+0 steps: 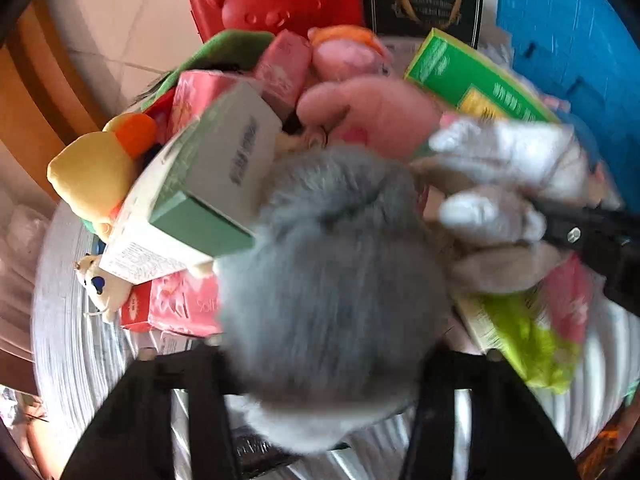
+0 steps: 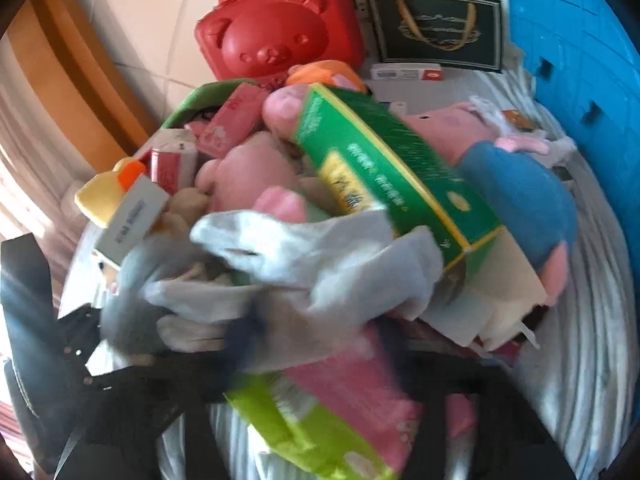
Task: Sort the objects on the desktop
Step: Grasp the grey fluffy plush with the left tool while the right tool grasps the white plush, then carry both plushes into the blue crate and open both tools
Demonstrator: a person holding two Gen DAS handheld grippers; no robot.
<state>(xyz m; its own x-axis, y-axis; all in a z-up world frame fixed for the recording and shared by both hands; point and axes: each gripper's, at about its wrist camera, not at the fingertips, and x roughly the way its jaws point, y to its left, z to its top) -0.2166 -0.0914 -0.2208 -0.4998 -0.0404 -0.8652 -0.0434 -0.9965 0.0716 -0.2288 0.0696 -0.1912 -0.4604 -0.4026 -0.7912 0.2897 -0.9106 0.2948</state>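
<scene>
A heap of toys and boxes lies on a white striped cloth (image 2: 592, 344). My left gripper (image 1: 320, 376) is shut on a grey plush toy (image 1: 332, 280), which fills the middle of the left wrist view; the same toy (image 2: 128, 312) shows at the left of the right wrist view. My right gripper (image 2: 320, 364) is low in its view, with grey-white plush limbs (image 2: 320, 264) and a pink and lime packet (image 2: 340, 412) across its fingers; blur hides whether it grips either. A green box (image 2: 384, 176) and a pink pig plush (image 2: 516, 184) lie behind.
A red bear-face case (image 2: 276, 36) and a dark green framed box (image 2: 436, 32) stand at the back. A blue crate (image 2: 580, 60) is on the right. A yellow plush duck (image 1: 92, 172), a white and green box (image 1: 208, 184) and pink boxes (image 1: 176, 308) lie on the left.
</scene>
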